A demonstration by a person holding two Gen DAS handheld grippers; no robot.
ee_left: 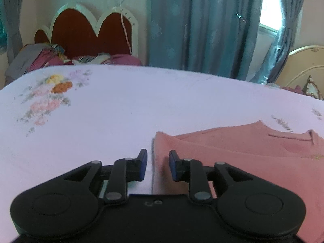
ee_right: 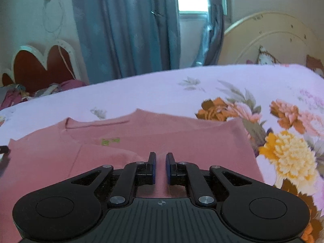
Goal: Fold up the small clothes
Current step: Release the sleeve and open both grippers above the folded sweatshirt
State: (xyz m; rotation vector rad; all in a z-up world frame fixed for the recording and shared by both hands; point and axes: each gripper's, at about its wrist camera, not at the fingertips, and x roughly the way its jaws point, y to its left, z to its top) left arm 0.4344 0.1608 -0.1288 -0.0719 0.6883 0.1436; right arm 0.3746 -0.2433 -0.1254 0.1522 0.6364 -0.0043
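1. Here the left hand-held gripper has its blue-padded jaws apart and grasps nothing; they straddle the left edge of the pink knitted small garment.
2. The right hand-held gripper, over the garment's near part, is clenched to a thin gap, with no cloth visibly between the pads.
3. The garment lies partly folded on the bed's lilac floral bedsheet.
4. Risk, as I judge: pinching the sheet along with the edge, or catching one layer only, would pull the fold askew.
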